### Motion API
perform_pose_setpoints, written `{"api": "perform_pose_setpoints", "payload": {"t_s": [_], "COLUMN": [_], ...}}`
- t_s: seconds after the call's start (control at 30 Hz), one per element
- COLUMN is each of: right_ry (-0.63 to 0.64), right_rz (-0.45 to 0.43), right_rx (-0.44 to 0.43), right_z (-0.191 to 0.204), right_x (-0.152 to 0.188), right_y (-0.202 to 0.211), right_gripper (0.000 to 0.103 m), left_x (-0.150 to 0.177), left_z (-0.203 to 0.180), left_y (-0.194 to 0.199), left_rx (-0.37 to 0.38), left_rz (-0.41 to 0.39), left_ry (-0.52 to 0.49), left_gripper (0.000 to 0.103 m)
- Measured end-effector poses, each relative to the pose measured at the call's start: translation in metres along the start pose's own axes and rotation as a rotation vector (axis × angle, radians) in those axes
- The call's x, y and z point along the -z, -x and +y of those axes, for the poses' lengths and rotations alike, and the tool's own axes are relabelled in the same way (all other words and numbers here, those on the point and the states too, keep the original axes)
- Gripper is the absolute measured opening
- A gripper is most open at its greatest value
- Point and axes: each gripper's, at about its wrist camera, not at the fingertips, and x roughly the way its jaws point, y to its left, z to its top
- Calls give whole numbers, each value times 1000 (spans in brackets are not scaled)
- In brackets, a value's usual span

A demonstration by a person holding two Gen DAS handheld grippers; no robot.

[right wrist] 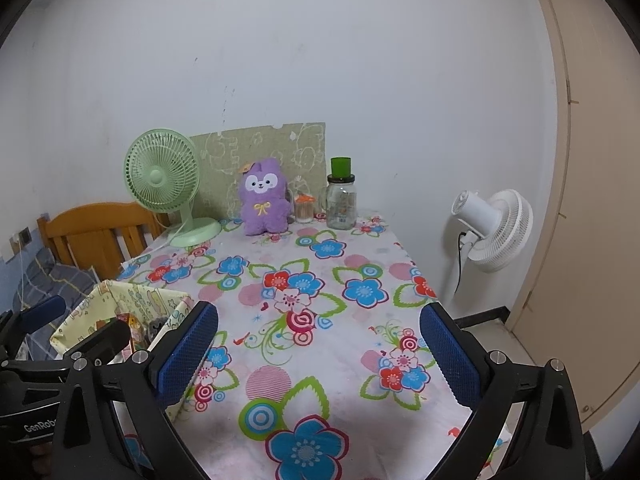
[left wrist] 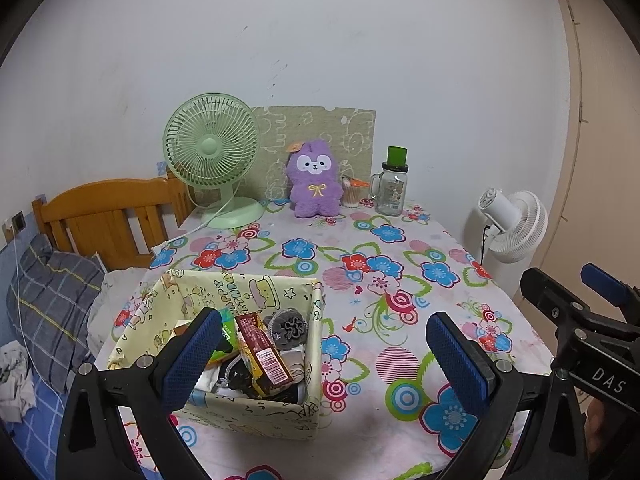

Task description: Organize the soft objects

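Observation:
A purple plush toy (left wrist: pixel 314 179) sits upright at the far edge of the flowered table (left wrist: pixel 360 280); it also shows in the right wrist view (right wrist: pixel 264 198). A pale yellow fabric box (left wrist: pixel 224 360) stands on the near left, holding a red carton (left wrist: pixel 262 354), a grey scrunchie (left wrist: pixel 289 326) and cloth items; its corner shows in the right wrist view (right wrist: pixel 120 304). My left gripper (left wrist: pixel 324 360) is open and empty, over the box's right side. My right gripper (right wrist: pixel 318 356) is open and empty above the near table, far from the plush.
A green desk fan (left wrist: pixel 212 160) stands far left, a glass jar with green lid (left wrist: pixel 392 188) and a small cotton-swab pot (left wrist: pixel 351 194) right of the plush. A white floor fan (right wrist: pixel 496 232) stands off the table's right edge. A wooden bed headboard (left wrist: pixel 108 216) is on the left.

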Motion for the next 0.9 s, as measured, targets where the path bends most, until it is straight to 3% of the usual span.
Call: {"api": "perform_pose_setpoints", "payload": {"t_s": [0.9], "right_ry": [-1], "right_rz": [5], "right_rx": [8], "right_z": [2], "right_x": [0], "right_y": [-6], "right_gripper": [103], "left_x": [0], "left_z": [1], "left_y": [-3], "left_rx": [-1], "left_rz": [2], "left_ry": [5], "left_gripper": [103]}}
